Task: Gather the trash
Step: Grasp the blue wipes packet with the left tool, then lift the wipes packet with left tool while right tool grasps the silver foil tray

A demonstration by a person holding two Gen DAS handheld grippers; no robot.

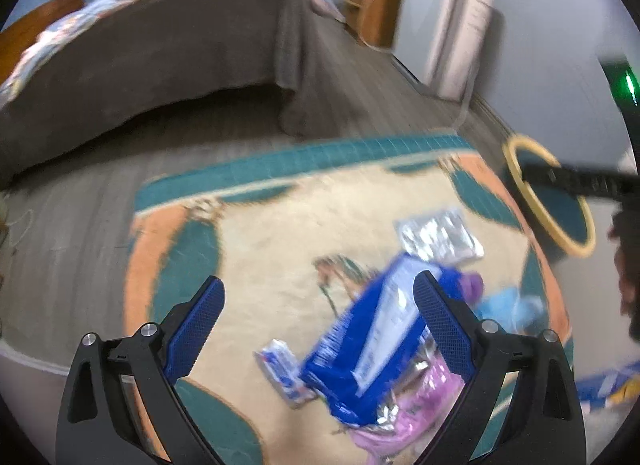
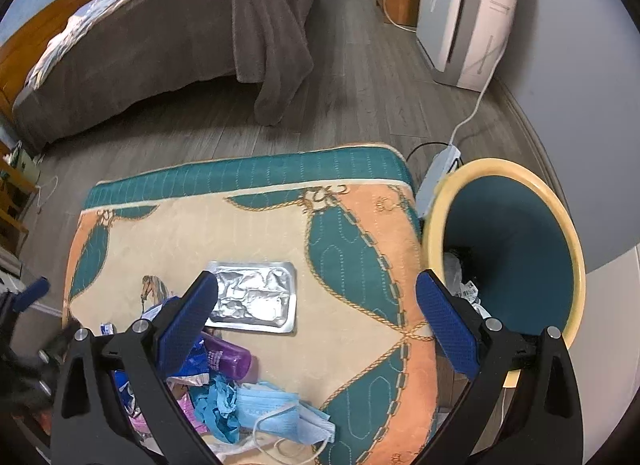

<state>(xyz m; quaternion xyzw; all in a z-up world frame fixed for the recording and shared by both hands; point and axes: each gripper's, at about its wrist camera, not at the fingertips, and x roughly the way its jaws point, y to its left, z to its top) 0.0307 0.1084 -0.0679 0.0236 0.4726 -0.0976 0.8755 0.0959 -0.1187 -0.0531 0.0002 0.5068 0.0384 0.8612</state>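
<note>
Teal inside and cream at the rim, the one bin (image 2: 516, 249) we see stands off the right edge of the rug (image 2: 248, 233), just right of our right gripper (image 2: 316, 297); crumpled white paper and plastic scraps (image 2: 460, 277) lie at its bottom, close behind the right finger.

Our left gripper (image 1: 318, 297) hangs released over the rug, holding nothing, its blue pads spread wide. Between its fingers lies a small blue-and-white wrapper (image 1: 286, 373), and right of that a large blue packet (image 1: 372, 341) that runs under the right finger. Below the packet we see a pink wrapper (image 1: 412, 397); beyond the right fingertip rests a silver foil pack (image 1: 438, 237). This view is blurred, so finer detail escapes us. The bin's rim (image 1: 548, 197) shows far right, crossed by the other gripper's dark finger.

Our right gripper is likewise spread and empty. Behind its left finger sits the heap: blue wrapper pieces, one purple bottle (image 2: 230, 359) on its side, one crumpled teal glove (image 2: 218, 401), and light-blue face masks (image 2: 276, 413), apparently two stacked. The one foil pack (image 2: 254, 297) lies flat just ahead of the left fingertip, apart from the heap.

Between the fingers the rug lies bare to its far teal border. Beyond it, open wooden floor (image 2: 344, 105) reaches to a bed (image 2: 168, 33) at left and a white appliance (image 2: 468, 13) at right, whose cord runs to a power strip (image 2: 438, 173) beside the bin.
</note>
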